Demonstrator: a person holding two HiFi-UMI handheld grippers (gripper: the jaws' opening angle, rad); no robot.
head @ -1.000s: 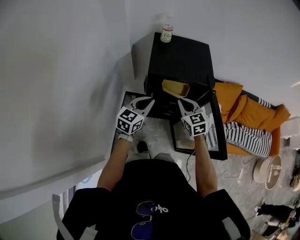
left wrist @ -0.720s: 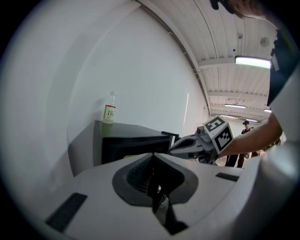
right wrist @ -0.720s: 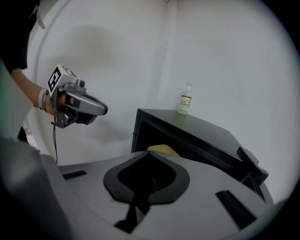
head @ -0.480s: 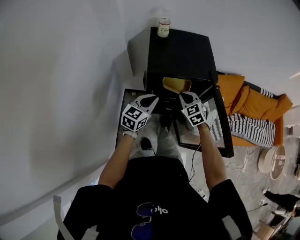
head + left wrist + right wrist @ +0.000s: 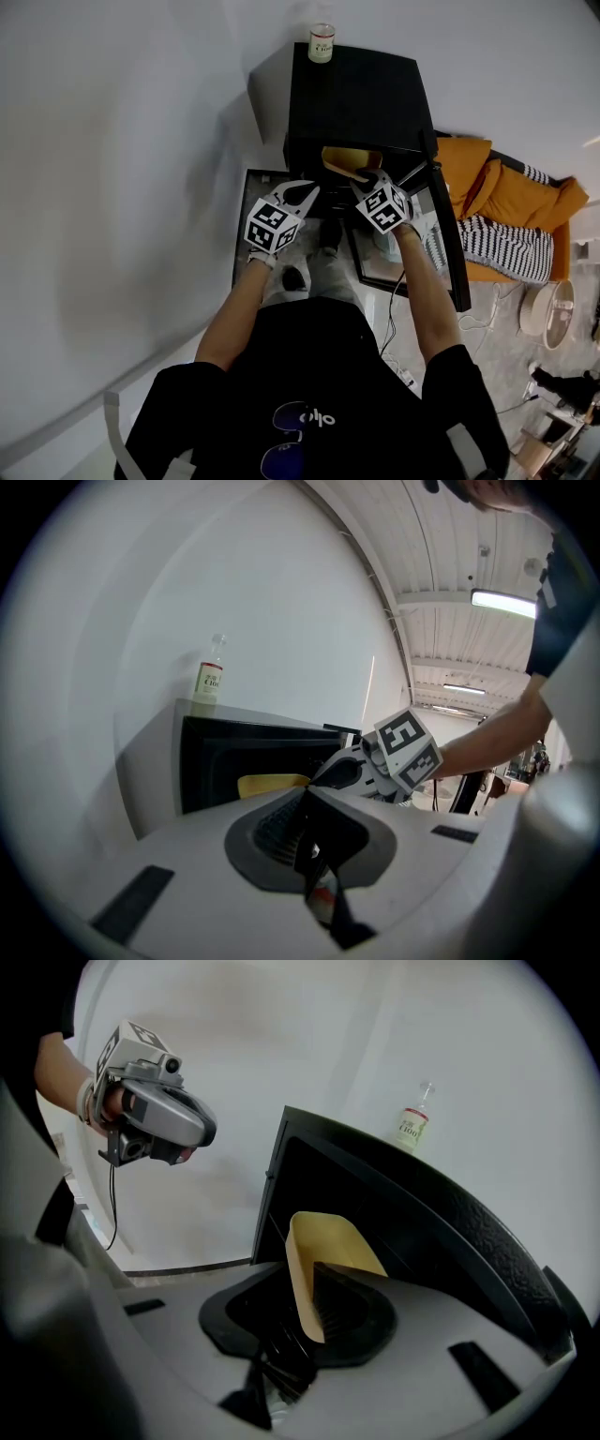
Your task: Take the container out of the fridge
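A yellow container point(image 5: 349, 161) sits in the open black fridge point(image 5: 361, 94). My right gripper point(image 5: 375, 178) reaches into the fridge mouth. In the right gripper view its jaws point(image 5: 309, 1330) stand on either side of the near wall of the container point(image 5: 328, 1241), shut on it. My left gripper point(image 5: 305, 192) hovers left of the opening, outside the fridge, holding nothing; its pads meet in the left gripper view point(image 5: 314, 855). That view also shows the container point(image 5: 270, 784) behind the right gripper's marker cube point(image 5: 408, 747).
A small bottle point(image 5: 322, 43) stands on the fridge top at the back left. The fridge door point(image 5: 445, 234) hangs open to the right. Beyond it lies a sofa with orange cushions point(image 5: 506, 197) and a striped blanket point(image 5: 506, 248). A white wall runs along the left.
My right gripper has moved forward from in front of the fridge to the container's rim and closed on it. The left gripper has stayed beside the opening.
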